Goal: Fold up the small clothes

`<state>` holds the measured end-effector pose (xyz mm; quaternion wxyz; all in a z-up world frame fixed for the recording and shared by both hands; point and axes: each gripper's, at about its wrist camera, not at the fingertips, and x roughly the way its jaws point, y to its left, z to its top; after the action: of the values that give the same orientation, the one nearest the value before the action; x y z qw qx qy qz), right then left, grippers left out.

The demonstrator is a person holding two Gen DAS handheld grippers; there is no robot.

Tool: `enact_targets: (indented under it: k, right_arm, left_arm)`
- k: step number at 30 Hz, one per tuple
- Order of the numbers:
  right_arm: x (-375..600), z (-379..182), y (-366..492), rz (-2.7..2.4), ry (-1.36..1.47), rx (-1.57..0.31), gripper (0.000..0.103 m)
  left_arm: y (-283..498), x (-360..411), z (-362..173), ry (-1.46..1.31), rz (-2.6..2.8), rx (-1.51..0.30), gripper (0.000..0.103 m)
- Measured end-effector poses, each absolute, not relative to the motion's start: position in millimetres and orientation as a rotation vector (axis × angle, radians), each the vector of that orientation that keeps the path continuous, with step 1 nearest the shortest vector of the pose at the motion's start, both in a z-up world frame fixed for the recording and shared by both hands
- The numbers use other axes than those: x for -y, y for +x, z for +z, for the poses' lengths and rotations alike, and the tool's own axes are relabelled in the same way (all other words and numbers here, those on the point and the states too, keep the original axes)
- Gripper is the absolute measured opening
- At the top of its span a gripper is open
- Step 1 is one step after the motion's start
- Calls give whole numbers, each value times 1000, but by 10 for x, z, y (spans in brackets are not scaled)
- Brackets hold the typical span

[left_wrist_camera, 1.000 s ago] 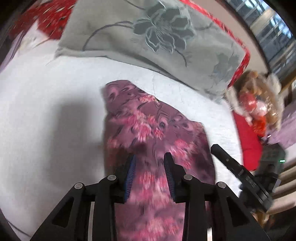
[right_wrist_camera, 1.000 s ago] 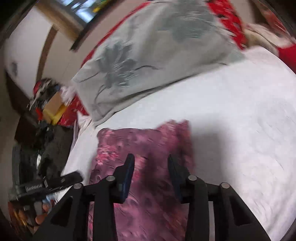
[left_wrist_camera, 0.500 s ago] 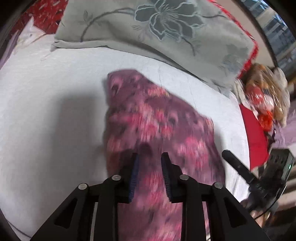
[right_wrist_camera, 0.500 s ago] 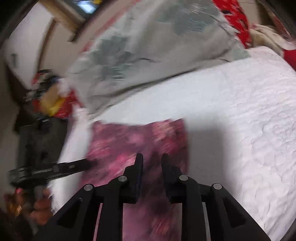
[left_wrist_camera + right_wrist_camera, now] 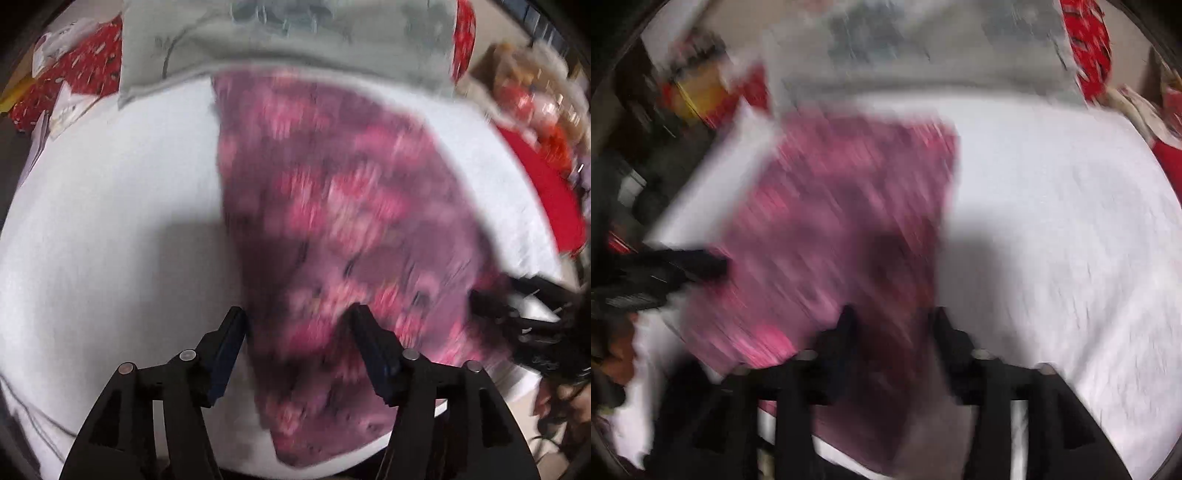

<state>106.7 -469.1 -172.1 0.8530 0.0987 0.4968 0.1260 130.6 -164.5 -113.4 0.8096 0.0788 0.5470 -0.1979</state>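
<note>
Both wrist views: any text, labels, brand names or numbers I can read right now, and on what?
None readable; both views are motion-blurred.
Purple floral garment: printed pattern only, no lettering or tag visible.
Grey pillow: flower motif, no words.
Red patterned cloth: light marks, too blurred to tell whether they are text.
Left gripper and right gripper: open, no markings legible on them.

No legible text or labels
</note>
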Motion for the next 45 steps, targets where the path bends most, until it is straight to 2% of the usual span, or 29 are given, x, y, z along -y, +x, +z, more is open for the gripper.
enact_targets:
  k: [4, 8, 22, 24, 26, 31, 39, 43, 45]
  right_arm:
    - [4696, -1664, 865, 200, 219, -1026, 63]
    - [4714, -1699, 648, 143, 182, -1031, 74]
    - [4873, -1430, -166, 12, 240, -1028, 76]
    - [4873, -1414, -239, 12, 257, -1044, 83]
    - [4856, -1408, -286, 17, 266, -1057, 86]
    - [4759, -1336, -350, 3, 216, -1064, 89]
    - [4594, -1177, -317, -16, 168, -1006, 91]
    - [4583, -1154, -303, -21, 175, -986, 91]
    - [4592, -1145, -302, -19, 188, -977, 91]
  left_arm:
    - [1095, 1438, -1123, 119, -411, -1196, 62]
    - [848, 1276, -1045, 158, -378, -1175, 62]
    - [97, 1128, -740, 200, -321, -1056, 62]
    - [44, 1102, -727, 197, -310, -1043, 62]
    - [-3, 1083, -714, 208, -298, -1023, 62]
    - [-121, 1071, -725, 248, -277, -992, 68]
    - [-131, 1001, -756, 283, -269, -992, 69]
    - [-146, 963, -727, 265, -257, -970, 78]
    - [-175, 965, -720, 260, -254, -958, 78]
